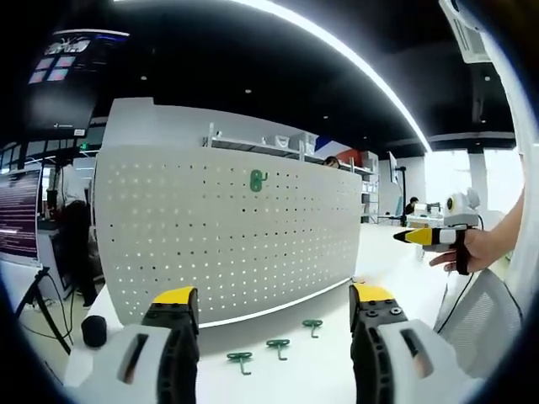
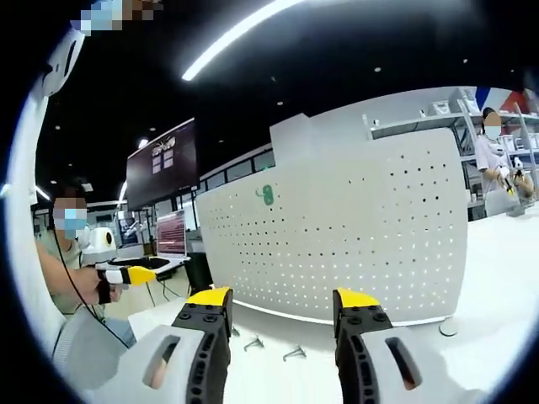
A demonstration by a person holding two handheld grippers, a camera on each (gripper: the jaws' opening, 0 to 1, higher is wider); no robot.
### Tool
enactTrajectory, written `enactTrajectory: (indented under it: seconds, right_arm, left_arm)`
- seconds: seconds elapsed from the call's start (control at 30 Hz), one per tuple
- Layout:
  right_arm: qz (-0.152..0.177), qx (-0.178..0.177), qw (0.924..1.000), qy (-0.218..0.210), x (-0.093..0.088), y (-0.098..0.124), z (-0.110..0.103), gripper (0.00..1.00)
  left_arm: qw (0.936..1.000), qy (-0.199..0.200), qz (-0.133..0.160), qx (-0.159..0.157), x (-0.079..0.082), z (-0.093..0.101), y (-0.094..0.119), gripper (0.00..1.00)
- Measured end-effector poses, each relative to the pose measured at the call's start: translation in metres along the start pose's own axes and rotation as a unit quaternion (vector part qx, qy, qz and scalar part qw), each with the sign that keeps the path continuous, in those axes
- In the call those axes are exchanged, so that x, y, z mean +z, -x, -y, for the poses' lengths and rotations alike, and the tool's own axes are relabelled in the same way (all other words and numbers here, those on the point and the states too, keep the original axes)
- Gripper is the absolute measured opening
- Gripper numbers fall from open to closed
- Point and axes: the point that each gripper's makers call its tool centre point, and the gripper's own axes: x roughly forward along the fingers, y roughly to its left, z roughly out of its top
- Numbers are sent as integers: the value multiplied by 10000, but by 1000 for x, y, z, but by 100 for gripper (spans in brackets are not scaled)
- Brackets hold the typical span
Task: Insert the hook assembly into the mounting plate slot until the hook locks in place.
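In the left gripper view, the left gripper hangs open and empty before a white pegboard; one green hook sits mounted high on it, and three loose hooks lie on the table below. In the right gripper view, the right gripper is likewise spread and empty, facing the same board with its mounted hook, loose hooks lying between the jaws.

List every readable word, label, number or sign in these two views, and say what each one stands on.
None can be read.
Dark hanging screen: pale tiles and marks, too blurred to read.
Lit monitor at the left edge: lines of text, too small to read.
Red-lit monitor behind the pegboard: blurred.
White pegboard, green hook on it, and both grippers: no lettering visible.
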Motion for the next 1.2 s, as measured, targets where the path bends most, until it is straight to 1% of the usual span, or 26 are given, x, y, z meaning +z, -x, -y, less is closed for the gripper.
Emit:
enactTrajectory:
  seconds: [0.3, 0.37, 0.47, 0.57, 0.63, 0.7, 0.8, 1.2]
  right_arm:
    - [-31, -59, 10000, 1, -5, 5, 4, 46]
    - [10, -72, 10000, -48, -5, 7, 5, 46]
    - [-7, -122, 9999, -87, -7, 8, 7, 46]
    - [56, -154, 9998, -91, -4, 8, 9, 46]
    - [28, -145, 9998, -91, -5, 8, 9, 45]
    - [20, -122, 9999, -105, -6, 8, 8, 45]
    - [6, -114, 9999, -112, -6, 7, 7, 45]
    - [-70, -76, 9999, -67, -8, 5, 4, 44]
  left_arm:
    - [9999, -37, -61, -74, -2, 2, -1, 75]
    - [9998, -53, -146, -88, -3, 1, -2, 75]
    - [9996, -160, -147, -170, 3, 1, -2, 75]
    - [9989, -304, -306, -195, -2, -2, -2, 75]
    - [9984, -431, -337, -107, -3, -8, -2, 75]
    - [9989, -354, -302, -114, -1, -10, -2, 75]
    - [9979, -488, -400, -139, -5, -10, -4, 74]
    - [9958, -627, -564, -362, -13, -7, -11, 74]
